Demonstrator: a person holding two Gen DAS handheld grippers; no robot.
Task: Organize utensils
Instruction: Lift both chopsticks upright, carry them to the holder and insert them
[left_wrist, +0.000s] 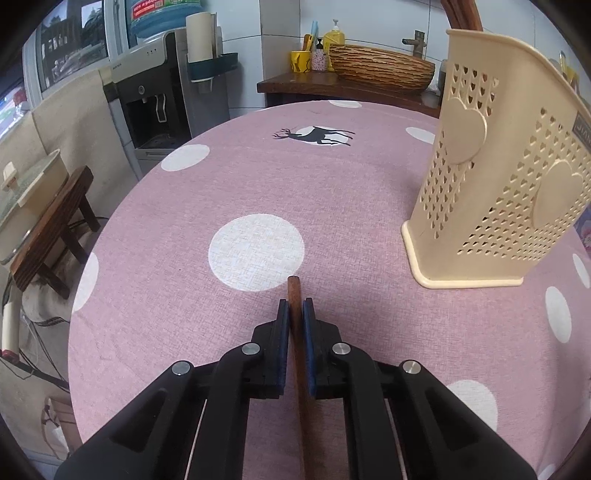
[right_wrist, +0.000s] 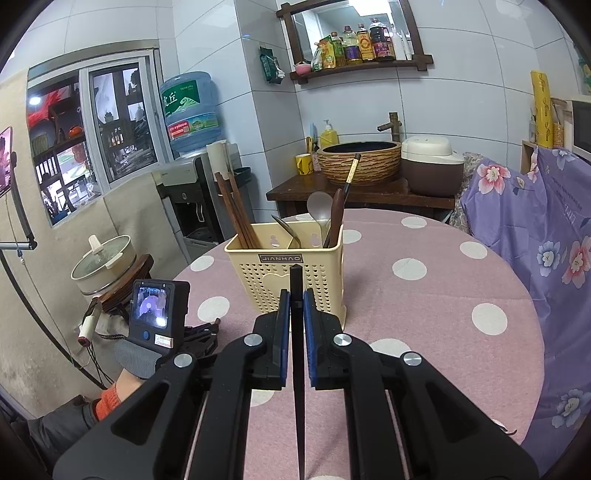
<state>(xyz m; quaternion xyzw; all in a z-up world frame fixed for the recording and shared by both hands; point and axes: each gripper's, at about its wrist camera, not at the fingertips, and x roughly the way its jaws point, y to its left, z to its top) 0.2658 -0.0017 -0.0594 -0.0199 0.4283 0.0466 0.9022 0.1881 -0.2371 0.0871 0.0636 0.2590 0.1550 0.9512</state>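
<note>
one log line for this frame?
left gripper: shut on brown chopstick | right gripper: shut on black chopstick | holder: upright

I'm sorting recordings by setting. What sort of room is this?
Most likely a home kitchen or dining corner: a woven-look basin under a faucet, a white and brown rice cooker, a shelf of oil and sauce bottles.

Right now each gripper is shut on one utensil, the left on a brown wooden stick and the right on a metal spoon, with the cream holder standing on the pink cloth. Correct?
One slip: the right gripper is shut on a thin black chopstick, not a spoon, as the right wrist view shows. The left gripper does clamp a brown wooden stick, and the cream holder stands on the pink cloth.
</note>
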